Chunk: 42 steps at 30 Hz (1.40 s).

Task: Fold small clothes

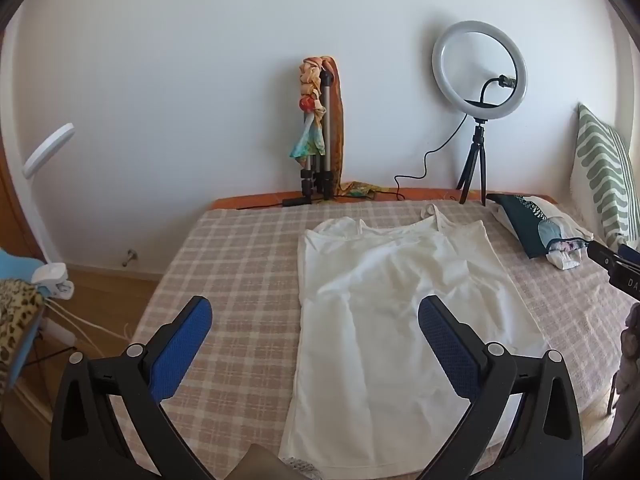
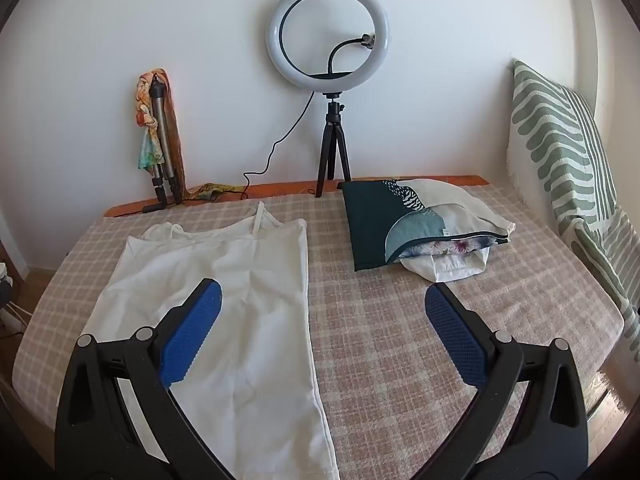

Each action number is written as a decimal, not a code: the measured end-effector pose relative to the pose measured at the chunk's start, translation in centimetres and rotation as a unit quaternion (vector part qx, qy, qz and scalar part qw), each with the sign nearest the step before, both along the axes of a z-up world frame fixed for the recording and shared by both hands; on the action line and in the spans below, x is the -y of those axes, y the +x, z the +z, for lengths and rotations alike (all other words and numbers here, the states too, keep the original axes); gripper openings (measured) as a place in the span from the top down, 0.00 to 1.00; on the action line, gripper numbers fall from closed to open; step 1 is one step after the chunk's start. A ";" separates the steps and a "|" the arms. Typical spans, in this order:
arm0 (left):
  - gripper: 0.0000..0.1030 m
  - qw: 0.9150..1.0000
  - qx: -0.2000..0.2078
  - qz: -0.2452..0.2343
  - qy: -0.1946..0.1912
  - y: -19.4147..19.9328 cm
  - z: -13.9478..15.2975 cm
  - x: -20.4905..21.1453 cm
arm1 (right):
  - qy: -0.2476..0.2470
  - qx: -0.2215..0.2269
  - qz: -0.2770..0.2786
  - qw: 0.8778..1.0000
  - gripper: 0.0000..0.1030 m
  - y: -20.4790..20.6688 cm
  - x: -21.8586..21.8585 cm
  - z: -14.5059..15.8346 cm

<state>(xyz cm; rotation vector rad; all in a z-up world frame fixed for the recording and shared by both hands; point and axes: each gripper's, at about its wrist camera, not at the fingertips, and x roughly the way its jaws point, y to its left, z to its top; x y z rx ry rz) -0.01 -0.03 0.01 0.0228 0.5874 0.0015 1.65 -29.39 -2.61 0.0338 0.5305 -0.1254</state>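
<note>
A white strappy top point(image 1: 384, 320) lies flat on the checked bed cover point(image 1: 240, 264), straps toward the wall and hem toward me. It also shows in the right wrist view point(image 2: 224, 304). My left gripper point(image 1: 316, 312) is open and empty above the top's left edge near the hem. My right gripper point(image 2: 322, 300) is open and empty above the top's right edge. Part of the right gripper shows at the right edge of the left wrist view point(image 1: 616, 264).
A ring light on a black tripod point(image 2: 330, 92) and a folded tripod with a scarf point(image 2: 160, 132) stand by the wall. A dark pouch holding clothes point(image 2: 412, 220) lies at the right. A green striped cushion point(image 2: 568, 160) leans far right. Wooden floor point(image 1: 100, 292) lies left of the bed.
</note>
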 end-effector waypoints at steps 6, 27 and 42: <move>0.00 1.000 -0.001 -0.001 -0.004 0.1 -0.1 -0.3 | -0.003 0.002 -0.001 1.000 0.00 0.0 -0.1 0.3; 0.00 1.000 -0.002 0.012 0.003 0.2 0.1 -0.8 | -0.004 0.010 -0.001 1.000 0.00 0.0 -0.2 0.3; 0.00 1.000 0.003 0.024 0.003 0.0 0.2 -1.3 | -0.006 0.004 0.003 1.000 0.00 0.7 -0.4 0.0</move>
